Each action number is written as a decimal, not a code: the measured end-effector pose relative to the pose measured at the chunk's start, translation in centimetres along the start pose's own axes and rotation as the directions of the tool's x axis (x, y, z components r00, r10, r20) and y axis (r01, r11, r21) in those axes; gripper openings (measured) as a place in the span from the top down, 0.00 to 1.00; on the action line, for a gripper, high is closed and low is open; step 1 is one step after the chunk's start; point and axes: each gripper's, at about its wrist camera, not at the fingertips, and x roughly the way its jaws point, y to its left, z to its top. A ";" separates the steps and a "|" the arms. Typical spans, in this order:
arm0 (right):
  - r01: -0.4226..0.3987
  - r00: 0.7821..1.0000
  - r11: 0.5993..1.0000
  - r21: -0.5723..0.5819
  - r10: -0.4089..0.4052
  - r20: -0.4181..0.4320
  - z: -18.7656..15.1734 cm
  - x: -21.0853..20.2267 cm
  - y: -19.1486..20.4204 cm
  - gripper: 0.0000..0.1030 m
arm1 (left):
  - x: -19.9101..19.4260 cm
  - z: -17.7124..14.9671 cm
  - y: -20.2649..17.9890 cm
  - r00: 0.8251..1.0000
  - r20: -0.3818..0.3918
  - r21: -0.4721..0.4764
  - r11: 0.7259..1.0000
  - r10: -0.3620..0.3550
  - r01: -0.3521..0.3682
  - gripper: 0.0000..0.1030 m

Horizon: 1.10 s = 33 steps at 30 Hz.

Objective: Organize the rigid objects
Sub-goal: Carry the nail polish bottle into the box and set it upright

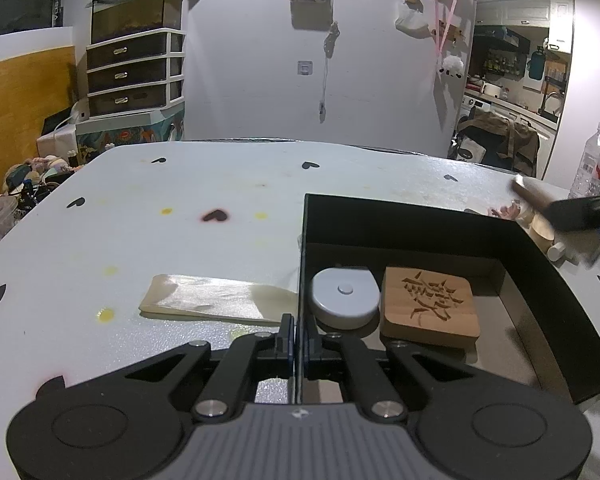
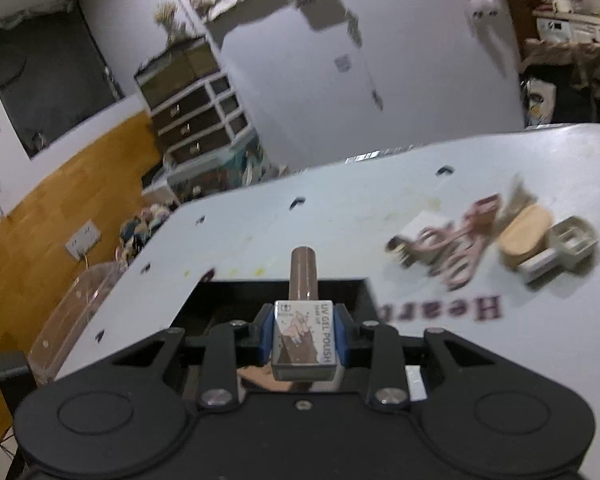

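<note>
A black open box (image 1: 548, 280) sits on the white table. Inside lie a grey round tape measure (image 1: 345, 298) and a carved wooden block (image 1: 430, 306). My left gripper (image 1: 298, 340) is shut on the box's left wall. My right gripper (image 2: 304, 334) is shut on a UV gel polish bottle (image 2: 305, 334) with a brown cap, held above the box (image 2: 204, 304). The right gripper also shows blurred at the far right of the left wrist view (image 1: 572, 212).
A pale flat packet (image 1: 216, 300) lies left of the box. On the table to the right lie a pink eyelash curler (image 2: 452, 240), a tan wooden piece (image 2: 526, 228) and a white plastic part (image 2: 560, 250). A water bottle (image 1: 592, 160) stands at the far right edge.
</note>
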 end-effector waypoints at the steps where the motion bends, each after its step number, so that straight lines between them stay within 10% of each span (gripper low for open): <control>1: 0.007 1.000 1.000 0.017 -0.006 -0.016 0.0 0.7 0.4 0.69 | 0.0 0.0 0.0 1.000 0.000 -0.001 1.000 -0.001 0.001 0.96; 16: 0.354 0.935 0.929 0.110 -0.348 -0.067 -1.4 5.4 3.3 0.69 | 0.0 -0.1 0.1 1.000 0.004 -0.008 1.000 -0.013 0.013 0.96; 26: 0.337 0.941 0.938 0.076 -0.332 -0.072 -1.7 5.0 4.6 0.33 | 0.0 -0.1 0.2 1.000 0.004 -0.011 1.000 -0.018 0.018 0.96; 33: 0.289 0.957 0.955 0.064 -0.288 -0.027 -1.4 3.2 4.4 0.37 | 0.0 -0.1 0.3 1.000 0.004 -0.011 1.000 -0.018 0.018 0.96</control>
